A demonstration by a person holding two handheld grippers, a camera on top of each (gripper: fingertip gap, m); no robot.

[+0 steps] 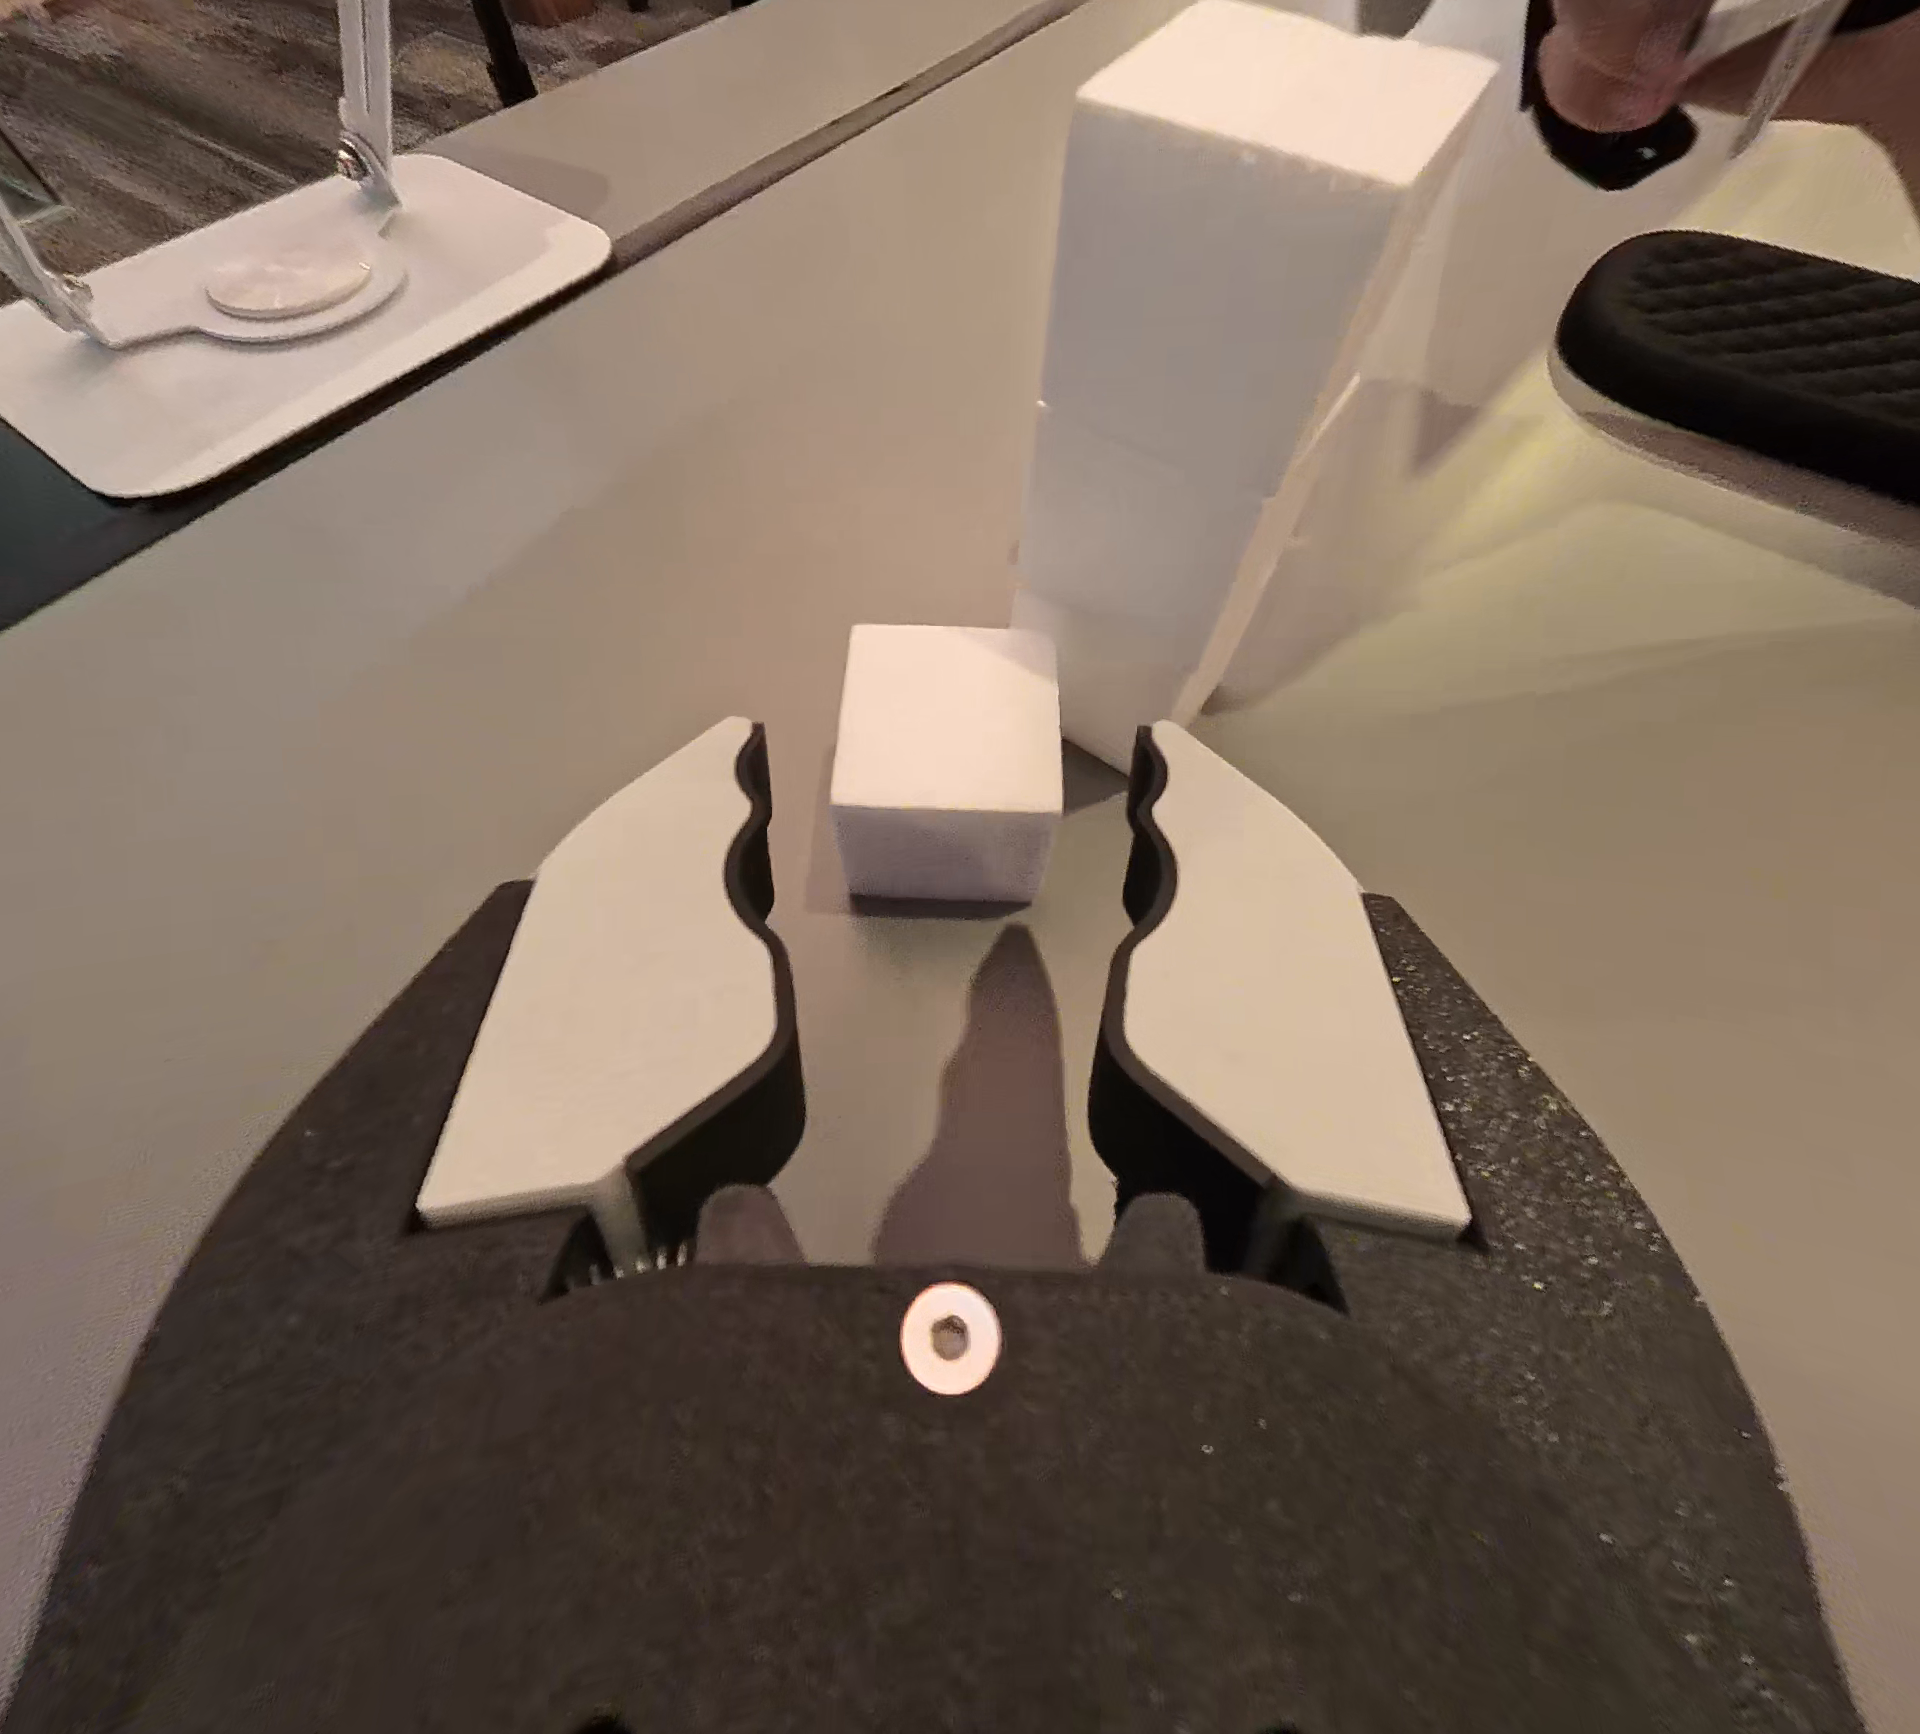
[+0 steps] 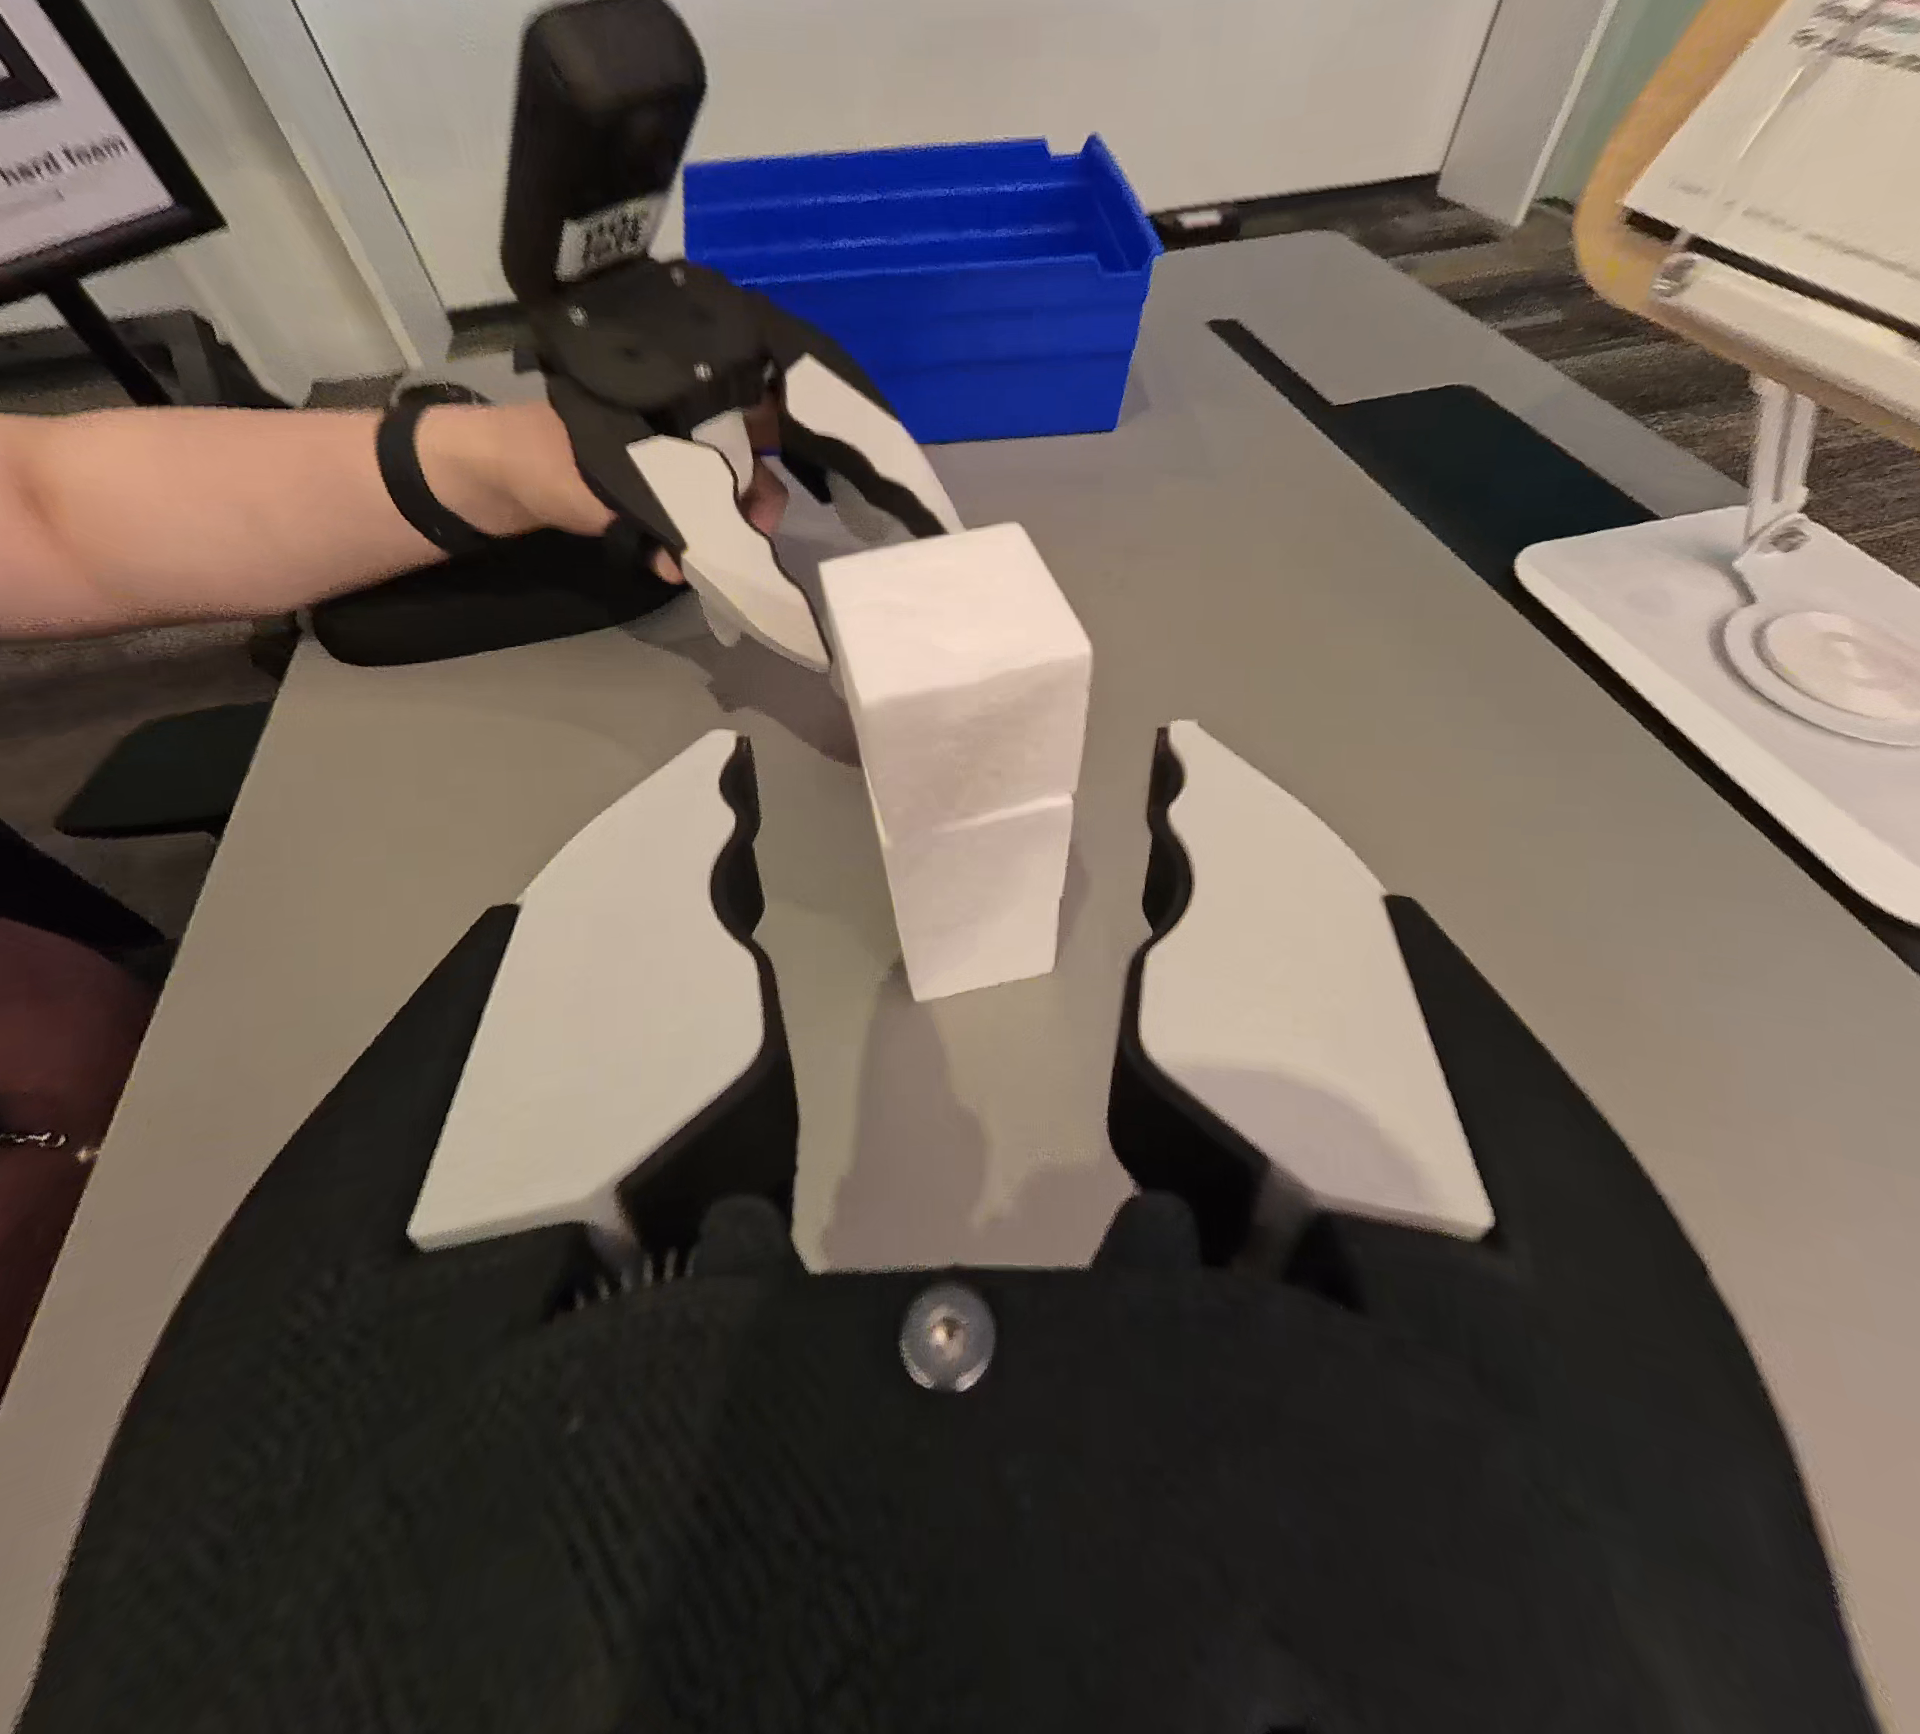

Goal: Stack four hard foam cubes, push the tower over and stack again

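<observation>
A single white foam cube (image 1: 945, 770) sits on the grey table (image 1: 520, 593) between the fingertips of my left gripper (image 1: 951, 734). The jaws are open, with a gap on each side of the cube. Just behind it to the right stands a tower of three stacked white foam cubes (image 1: 1226, 354). In the right wrist view the tower (image 2: 966, 780) stands between the open fingertips of my right gripper (image 2: 956, 734), and neither pad touches it. The left gripper's fingers (image 2: 727, 541) show behind the tower there. The single cube is hidden in that view.
A blue bin (image 2: 914, 282) stands at the far end of the table. A white stand with a flat base (image 1: 291, 313) is off to the side and also shows in the right wrist view (image 2: 1766, 645). A black padded armrest (image 1: 1766, 334) lies beside the tower. Between my left fingertips and the flat base (image 1: 291, 313) there is roughly 35 cm. My right wrist view (image 2: 1780, 655) looks at it from another angle.
</observation>
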